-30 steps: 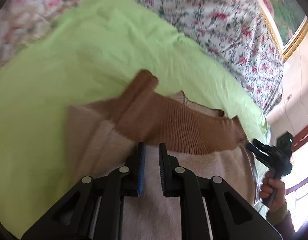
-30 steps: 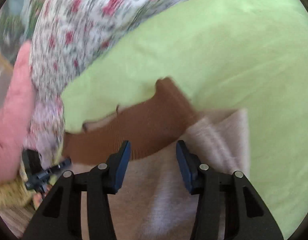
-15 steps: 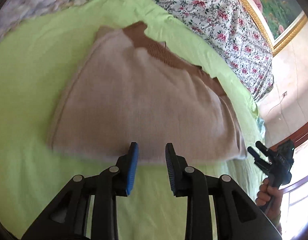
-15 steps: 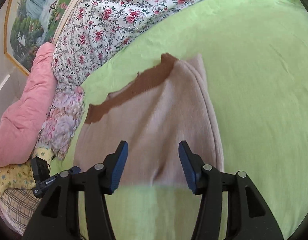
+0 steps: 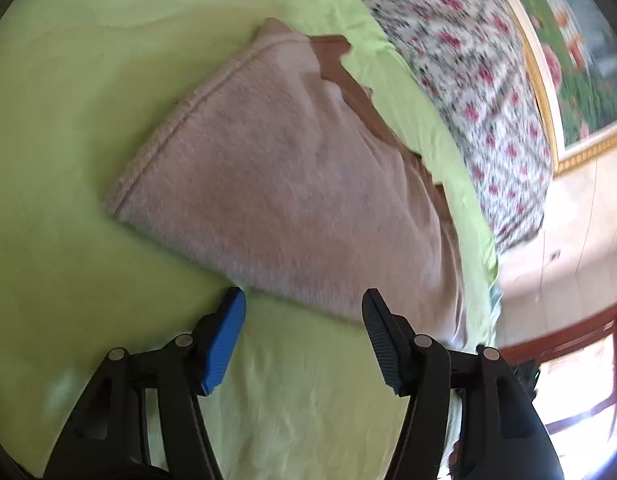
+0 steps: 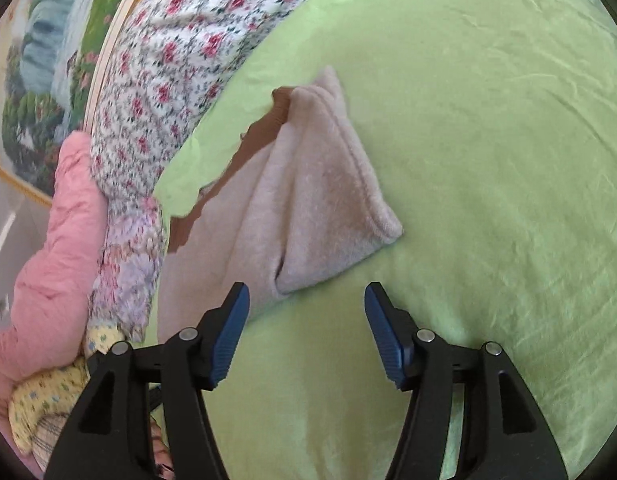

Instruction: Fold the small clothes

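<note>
A small beige knit garment (image 5: 292, 184) with a brown ribbed band (image 5: 364, 100) along its far edge lies folded on the green sheet (image 5: 80, 92). My left gripper (image 5: 302, 322) is open and empty, just short of the garment's near edge. In the right wrist view the same garment (image 6: 308, 200) lies folded in layers, its brown band (image 6: 252, 136) at the far left. My right gripper (image 6: 306, 320) is open and empty, just short of the near folded corner.
A floral quilt (image 6: 180, 64) and a pink cover (image 6: 56, 240) lie at the far left of the bed. A framed painting (image 5: 580, 60) hangs on the wall. Yellow patterned cloth (image 6: 56, 392) sits at the lower left. The green sheet (image 6: 508, 160) stretches to the right.
Both grippers have drawn back from the garment and the left one has opened wide. The garment now lies folded over, with the beige side on top of the brown band.
</note>
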The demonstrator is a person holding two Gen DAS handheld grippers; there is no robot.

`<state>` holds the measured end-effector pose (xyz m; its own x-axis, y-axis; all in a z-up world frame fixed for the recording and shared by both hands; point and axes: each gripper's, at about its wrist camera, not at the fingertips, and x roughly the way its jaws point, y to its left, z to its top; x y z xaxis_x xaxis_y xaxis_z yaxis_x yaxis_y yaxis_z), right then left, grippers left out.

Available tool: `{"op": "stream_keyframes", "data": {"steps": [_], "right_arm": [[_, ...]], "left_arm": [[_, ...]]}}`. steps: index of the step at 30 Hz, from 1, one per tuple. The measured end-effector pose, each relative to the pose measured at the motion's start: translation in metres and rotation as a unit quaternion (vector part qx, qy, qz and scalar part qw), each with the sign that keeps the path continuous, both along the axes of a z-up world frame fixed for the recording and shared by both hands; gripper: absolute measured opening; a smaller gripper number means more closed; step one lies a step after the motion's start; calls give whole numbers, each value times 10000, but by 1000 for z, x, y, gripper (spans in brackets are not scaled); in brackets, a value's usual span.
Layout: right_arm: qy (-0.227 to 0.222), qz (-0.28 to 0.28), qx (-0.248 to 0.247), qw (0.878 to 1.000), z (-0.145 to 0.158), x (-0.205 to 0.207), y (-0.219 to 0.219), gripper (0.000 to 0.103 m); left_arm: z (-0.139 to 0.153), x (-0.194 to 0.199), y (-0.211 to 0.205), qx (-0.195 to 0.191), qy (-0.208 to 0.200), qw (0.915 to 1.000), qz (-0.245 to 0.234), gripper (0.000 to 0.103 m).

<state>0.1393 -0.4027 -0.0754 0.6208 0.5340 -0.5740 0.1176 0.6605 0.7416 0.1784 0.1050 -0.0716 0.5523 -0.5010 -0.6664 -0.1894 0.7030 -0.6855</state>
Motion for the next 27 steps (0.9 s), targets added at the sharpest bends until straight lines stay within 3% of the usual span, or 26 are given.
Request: {"op": "stream_keyframes", "data": {"steps": [3,6,7,8,9,10,11,14,17,21,25,27], "right_arm": [[21,-251,120,9996,-2,2,-3,63],[-44,-543,200,9983,-4,10,-7,62],[-44,-550,147,9984,-4,14,-8,61],[-56,-578,70,9983,-4,18,-7,56],[-48,-572,7,9984,-4,21,-7,37],[-14,-556,16,9985,-7,24,-8,22],[16,-553,125,9984,-9,26,-12,8],[-425,-646,7,9970,12,15,-30,8],[-612,-548,-299,9962,28,4,-42,7],[35,-217,-505,9985,5,15,-38,8],[-21,-313,-518,9982,12,3,-37,13],[-161,-376,-587,9974,21,-5,-38,14]], "left_arm": [[-5,10,9,-361,-11,9986,382,62],[-5,18,13,-387,-70,9973,621,61],[-4,22,13,-344,-82,9971,680,54],[-3,26,12,-246,-87,9970,731,43],[-3,29,12,-76,-53,9968,788,32],[-5,32,13,29,-17,9968,799,13],[-8,34,17,-103,-12,9971,752,11],[0,27,26,-165,-129,9970,750,6],[10,22,27,168,-298,9975,625,6],[0,24,28,150,-76,9982,574,9],[-3,11,32,-140,6,9979,637,38],[-3,4,34,-238,-16,9974,683,42]]}}
